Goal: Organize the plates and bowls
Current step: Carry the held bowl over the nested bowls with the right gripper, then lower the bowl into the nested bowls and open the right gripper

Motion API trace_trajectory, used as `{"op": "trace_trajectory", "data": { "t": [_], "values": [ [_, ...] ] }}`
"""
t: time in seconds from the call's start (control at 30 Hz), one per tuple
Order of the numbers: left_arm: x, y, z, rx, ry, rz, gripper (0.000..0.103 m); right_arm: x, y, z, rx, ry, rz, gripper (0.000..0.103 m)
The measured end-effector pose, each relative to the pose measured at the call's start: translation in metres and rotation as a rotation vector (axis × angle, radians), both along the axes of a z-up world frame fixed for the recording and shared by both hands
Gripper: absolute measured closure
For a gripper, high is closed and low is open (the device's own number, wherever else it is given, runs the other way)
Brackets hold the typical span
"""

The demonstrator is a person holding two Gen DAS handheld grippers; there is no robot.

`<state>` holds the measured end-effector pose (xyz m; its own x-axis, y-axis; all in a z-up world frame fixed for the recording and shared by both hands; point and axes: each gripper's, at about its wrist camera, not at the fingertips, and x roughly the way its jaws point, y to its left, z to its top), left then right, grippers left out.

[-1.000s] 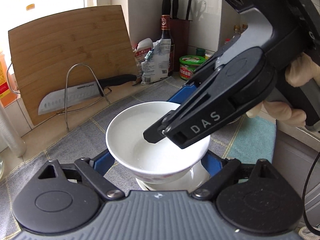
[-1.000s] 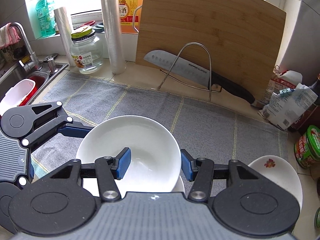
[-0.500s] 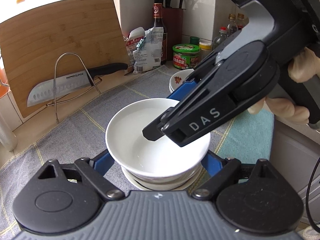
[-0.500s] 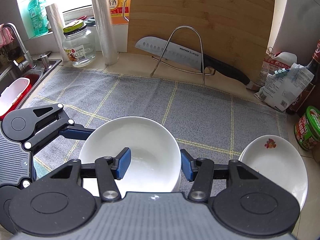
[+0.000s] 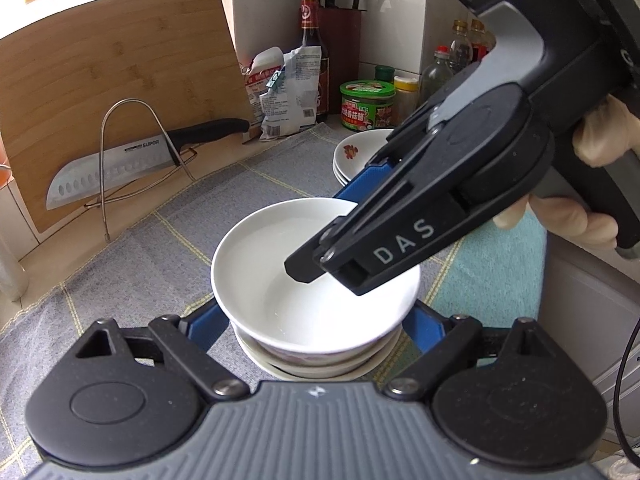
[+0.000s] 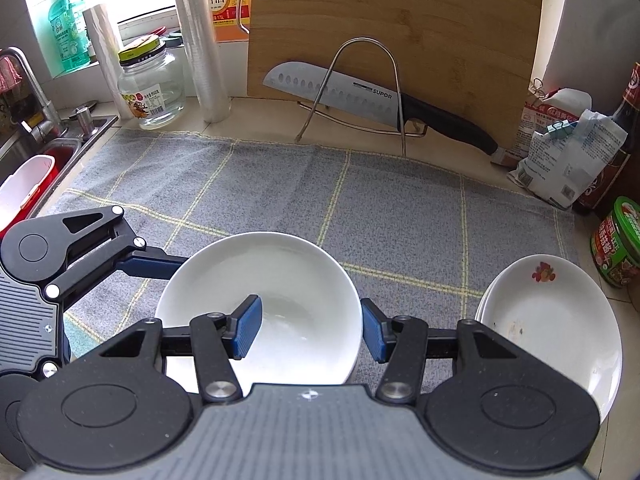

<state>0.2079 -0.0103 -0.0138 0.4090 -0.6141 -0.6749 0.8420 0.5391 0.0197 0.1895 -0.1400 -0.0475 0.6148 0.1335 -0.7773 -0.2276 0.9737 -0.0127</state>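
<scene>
Bowl (image 6: 256, 304) now lowered onto the bowl stack (image 5: 320, 364).
Its rim is pinched by the right hand-held gripper (image 6: 310, 328); the left hand-held gripper (image 5: 316, 324) is spread around the stack; release is judged next.

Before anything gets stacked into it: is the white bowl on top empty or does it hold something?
Empty. The white bowl shows a bare glossy inside, with only the right gripper's finger over its rim.

The right gripper (image 6: 310, 330), held in a gloved hand (image 5: 592, 184) at the right of the left wrist view, angles downward with its jaws clamped. The left gripper (image 5: 316, 330) points downward, jaws spread wide.
</scene>
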Motion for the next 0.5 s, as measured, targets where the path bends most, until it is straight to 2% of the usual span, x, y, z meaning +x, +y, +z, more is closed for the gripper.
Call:
{"op": "trace_trajectory", "data": {
  "t": [0.3,0.5],
  "values": [
    [0.0019,0.0001,-0.0018,-0.004,0.012,-0.005,0.011,0.0010,-0.0011,-0.0016,0.005,0.003,-0.004,0.044],
    [0.0036,0.0007,-0.0050,-0.008,0.021,-0.008,0.008,0.0021,-0.0016,-0.0048,0.012,0.007,0.000,0.039]
  ]
}}
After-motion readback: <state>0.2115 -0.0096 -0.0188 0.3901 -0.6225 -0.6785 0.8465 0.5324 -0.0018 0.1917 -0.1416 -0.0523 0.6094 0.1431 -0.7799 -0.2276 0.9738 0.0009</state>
